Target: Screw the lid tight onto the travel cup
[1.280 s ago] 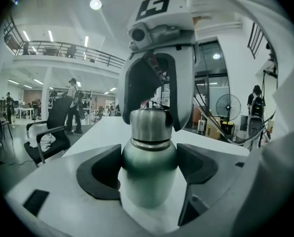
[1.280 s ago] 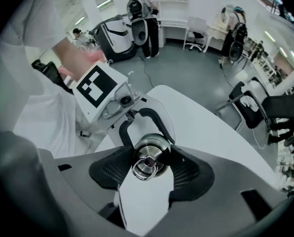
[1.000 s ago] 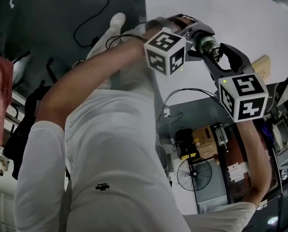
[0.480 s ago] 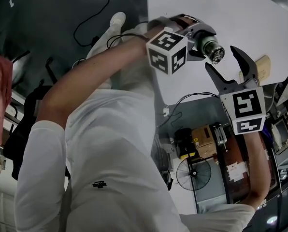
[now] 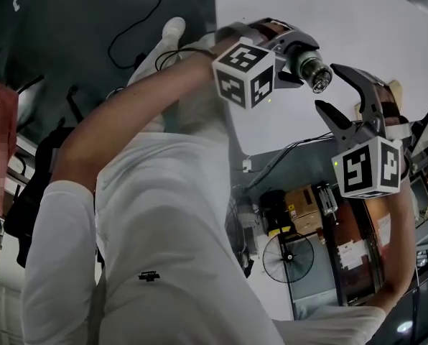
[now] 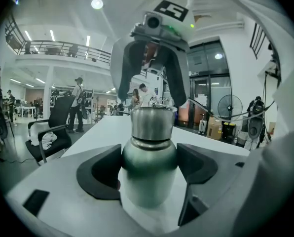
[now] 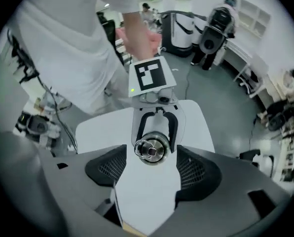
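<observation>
A steel travel cup (image 5: pixel 306 61) lies nearly level in my left gripper (image 5: pixel 291 54), which is shut on its body (image 6: pixel 149 167). Its steel lid (image 6: pixel 151 124) sits on the neck, and the ringed top (image 7: pixel 152 148) faces my right gripper. My right gripper (image 5: pixel 334 90) is open, its jaws having just been opening. Its pads (image 7: pixel 107 166) stand off either side of the lid without touching it. In the left gripper view the right gripper (image 6: pixel 152 98) hovers straight over the lid.
A white table (image 5: pixel 357 20) lies below the cup, with a wooden piece (image 5: pixel 390 93) at its edge. On the floor are a fan (image 5: pixel 289 257), cardboard boxes (image 5: pixel 304 207) and cables. An office chair (image 6: pixel 55 127) and standing people are beyond the table.
The right gripper let go of the lid, opened wide, rolled about its own axis and drew slightly back from the cup. The left gripper and cup stayed put.
</observation>
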Tool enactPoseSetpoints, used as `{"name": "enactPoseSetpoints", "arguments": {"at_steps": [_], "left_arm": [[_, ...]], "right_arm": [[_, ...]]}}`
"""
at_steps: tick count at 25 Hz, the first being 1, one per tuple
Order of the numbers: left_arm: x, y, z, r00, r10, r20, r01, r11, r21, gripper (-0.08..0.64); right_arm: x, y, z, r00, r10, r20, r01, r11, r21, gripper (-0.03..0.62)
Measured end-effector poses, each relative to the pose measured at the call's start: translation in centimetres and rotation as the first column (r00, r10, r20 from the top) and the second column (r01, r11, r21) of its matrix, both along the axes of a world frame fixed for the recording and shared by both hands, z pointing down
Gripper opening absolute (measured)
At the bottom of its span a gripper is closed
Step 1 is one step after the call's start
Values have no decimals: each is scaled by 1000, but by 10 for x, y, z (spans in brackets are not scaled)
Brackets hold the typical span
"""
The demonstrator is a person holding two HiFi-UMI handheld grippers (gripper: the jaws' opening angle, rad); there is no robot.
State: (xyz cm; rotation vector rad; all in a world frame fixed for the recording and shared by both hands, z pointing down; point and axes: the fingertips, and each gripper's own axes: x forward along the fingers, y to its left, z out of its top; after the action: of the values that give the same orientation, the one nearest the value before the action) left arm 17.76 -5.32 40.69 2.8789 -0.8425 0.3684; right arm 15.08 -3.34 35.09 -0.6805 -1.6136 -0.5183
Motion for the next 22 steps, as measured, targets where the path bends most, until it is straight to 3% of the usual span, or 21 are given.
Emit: {"name": "enactPoseSetpoints", "arguments": {"at_steps": [3, 6, 15, 17, 22], "left_arm": [[2, -4, -1, 1000, 1, 0, -1, 1000, 0, 336], [5, -9, 0, 1000, 1, 0, -1, 1000, -1, 336], [5, -9, 2, 1000, 2, 3, -2, 1000, -4, 336], [5, -9, 1, 1000, 2, 4, -2, 1000, -3, 336], [4, -8, 2, 1000, 5, 7, -5, 1000, -7, 336]], "right_arm": [[10, -5, 7, 977, -214, -10, 214, 975, 52, 305], [17, -11, 16, 937, -348, -26, 348, 934, 77, 305], [11, -7, 27, 859, -512, 18, 506, 854, 118, 230], [11, -7, 26, 868, -496, 15, 492, 864, 108, 229], [7, -8, 26, 958, -286, 22, 286, 958, 3, 227]]}}
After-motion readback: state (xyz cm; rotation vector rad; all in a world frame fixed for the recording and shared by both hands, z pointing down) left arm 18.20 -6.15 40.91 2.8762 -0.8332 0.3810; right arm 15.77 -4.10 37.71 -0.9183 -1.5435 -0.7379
